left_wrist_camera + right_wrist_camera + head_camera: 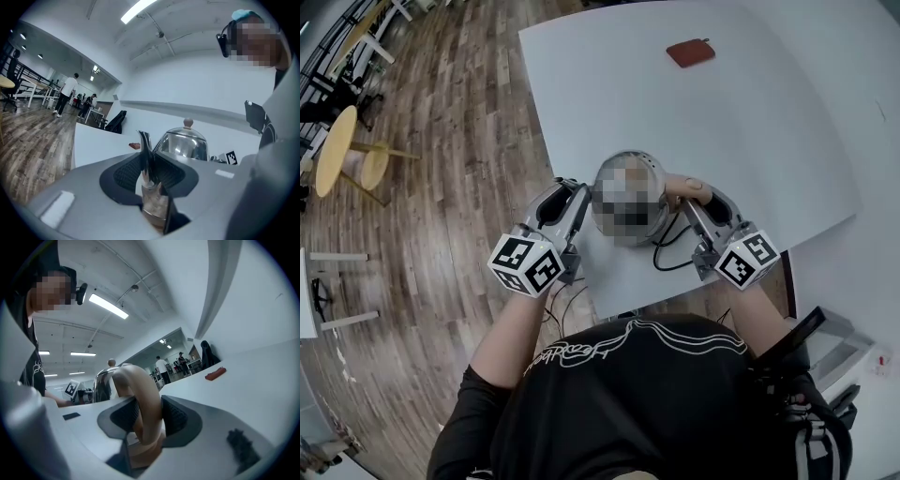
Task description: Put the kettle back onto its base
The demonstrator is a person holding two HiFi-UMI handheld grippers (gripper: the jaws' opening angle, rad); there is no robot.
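Wood-plank floor (441,141) surrounds a white desk (769,122) in the head view, with a round yellow table (336,150) off to the left and a small red-brown pouch (690,52) lying far out on the desk. The steel kettle (662,178) sits at the near edge of the desk, between the two tools, and a black cable (670,251) loops just beside it on the right. I cannot tell whether a base lies under it, or whether it rests on the desk or hangs just above. The left tool (586,202) meets the kettle's left side and the right tool (686,208) its right side, at the beige handle (689,187). In the left gripper view, the left tool is clamped on the kettle's thin metal spout (144,145), with its pads pressing it from both sides. Behind them rises the domed body with a pale knob (188,123) on the lid. People (63,96) stand far off in the open room. In the right gripper view, the right tool is closed on the curved handle, which fills the gap between its ribbed pads (173,416). The kettle's shiny body stands behind to the left, and the pouch lies well apart on the desk to the right.
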